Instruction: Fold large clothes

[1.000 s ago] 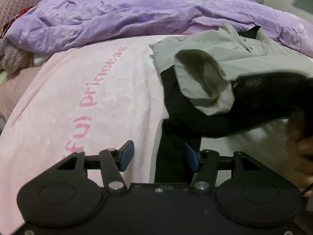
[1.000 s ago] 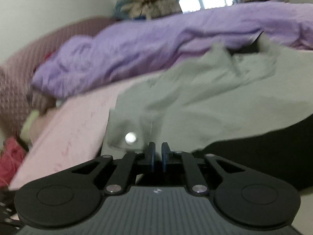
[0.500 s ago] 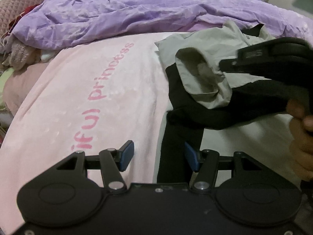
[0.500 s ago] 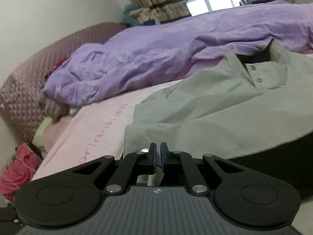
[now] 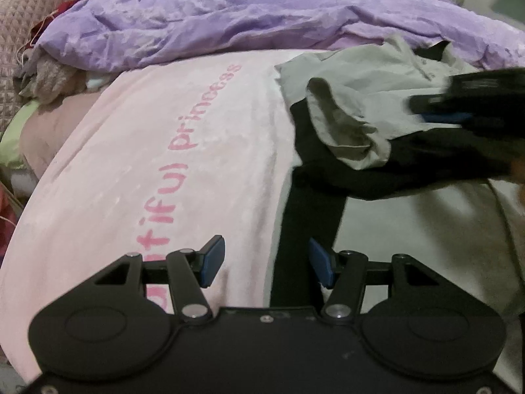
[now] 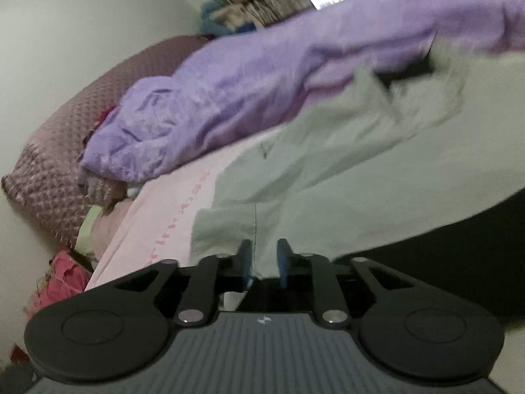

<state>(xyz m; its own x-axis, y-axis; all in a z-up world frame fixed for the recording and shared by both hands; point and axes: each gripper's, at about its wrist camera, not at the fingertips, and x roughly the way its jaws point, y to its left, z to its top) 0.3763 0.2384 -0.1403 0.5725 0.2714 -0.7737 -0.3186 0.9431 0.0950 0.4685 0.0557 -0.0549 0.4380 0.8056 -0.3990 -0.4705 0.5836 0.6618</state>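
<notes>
A grey and black shirt [image 5: 361,105] lies on the pink bedspread [image 5: 147,151], its grey sleeve folded over the black part. My left gripper [image 5: 265,259] is open and empty, low over the shirt's black strip [image 5: 308,226] near the front edge. My right gripper [image 6: 264,259] has its fingers a small gap apart with the grey sleeve fabric [image 6: 249,210] lying between them. It also shows, blurred, in the left wrist view [image 5: 466,105] over the shirt's right side.
A crumpled purple duvet [image 5: 229,16] lies across the back of the bed. A quilted mauve headboard [image 6: 59,151] stands at the left. Pillows and loose clothes [image 5: 49,78] lie at the bed's left end. Pink fabric [image 6: 62,279] lies on the floor.
My right gripper's fingers have parted from shut to a small gap and it has tilted. The left gripper has drawn slightly back from the shirt.
</notes>
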